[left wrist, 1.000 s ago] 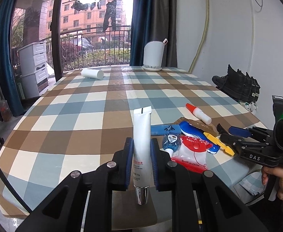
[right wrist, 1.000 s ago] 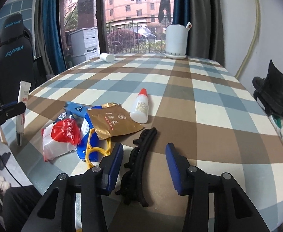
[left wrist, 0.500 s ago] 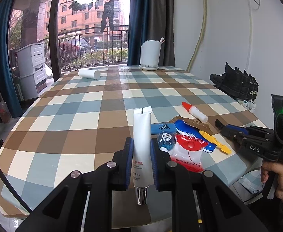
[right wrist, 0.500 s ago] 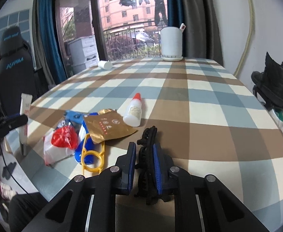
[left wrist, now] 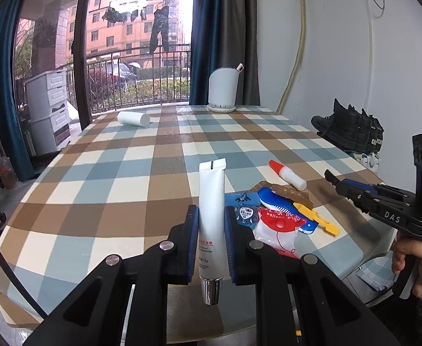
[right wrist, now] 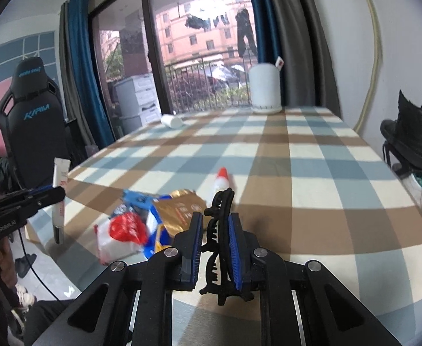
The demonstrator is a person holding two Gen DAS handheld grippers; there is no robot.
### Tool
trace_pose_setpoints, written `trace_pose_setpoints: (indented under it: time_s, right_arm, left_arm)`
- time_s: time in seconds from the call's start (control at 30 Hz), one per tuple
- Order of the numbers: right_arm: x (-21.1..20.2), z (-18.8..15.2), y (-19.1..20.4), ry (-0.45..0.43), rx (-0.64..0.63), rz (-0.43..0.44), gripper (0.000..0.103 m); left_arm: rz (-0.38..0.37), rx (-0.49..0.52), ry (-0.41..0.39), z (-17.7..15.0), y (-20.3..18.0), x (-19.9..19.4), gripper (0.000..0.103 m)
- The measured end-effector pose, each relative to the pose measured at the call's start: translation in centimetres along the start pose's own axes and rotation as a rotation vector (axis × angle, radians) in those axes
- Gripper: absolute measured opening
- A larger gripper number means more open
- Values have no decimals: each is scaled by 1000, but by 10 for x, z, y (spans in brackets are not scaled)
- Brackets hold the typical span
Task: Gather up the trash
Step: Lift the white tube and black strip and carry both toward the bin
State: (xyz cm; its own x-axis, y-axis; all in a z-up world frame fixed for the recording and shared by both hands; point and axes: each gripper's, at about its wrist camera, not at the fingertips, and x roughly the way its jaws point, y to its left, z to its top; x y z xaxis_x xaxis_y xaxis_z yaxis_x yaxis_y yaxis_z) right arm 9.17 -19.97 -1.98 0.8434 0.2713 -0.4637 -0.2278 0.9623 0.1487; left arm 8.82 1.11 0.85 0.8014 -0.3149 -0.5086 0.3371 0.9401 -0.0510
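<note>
My left gripper (left wrist: 210,225) is shut on a white tube (left wrist: 211,201), cap down, held above the near table edge; it also shows in the right wrist view (right wrist: 58,199). My right gripper (right wrist: 215,230) is shut on a black hair claw clip (right wrist: 221,230) and holds it lifted above the table. In the left wrist view the right gripper (left wrist: 352,190) is at the right. A trash pile lies near the front edge: a red-and-white packet (left wrist: 277,230), a blue-and-yellow item (left wrist: 286,207), a brown foil sachet (right wrist: 179,207), a blue wrapper (left wrist: 241,197) and a red-capped glue bottle (left wrist: 288,174).
The checked tablecloth (left wrist: 141,173) covers the table. A white bin (left wrist: 222,92) stands at the far edge and a white cylinder (left wrist: 133,118) lies at the far left. Black shoes (left wrist: 352,131) sit to the right. A gaming chair (right wrist: 32,121) stands at the left.
My right gripper shut on the black hair clip and has lifted it off the table. My left gripper has risen slightly with the tube still in it.
</note>
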Motion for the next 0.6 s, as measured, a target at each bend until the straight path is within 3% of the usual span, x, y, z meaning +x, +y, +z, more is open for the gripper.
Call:
trace_pose_setpoints:
  time_s: [0.27, 0.6]
  right_arm:
    - [-5, 2, 7, 4, 5, 54, 17]
    - [-39, -11, 52, 13, -41, 158, 17]
  left_arm:
    - [-11, 7, -17, 6, -2, -5, 13]
    - [-31, -3, -29, -5, -7, -24, 13]
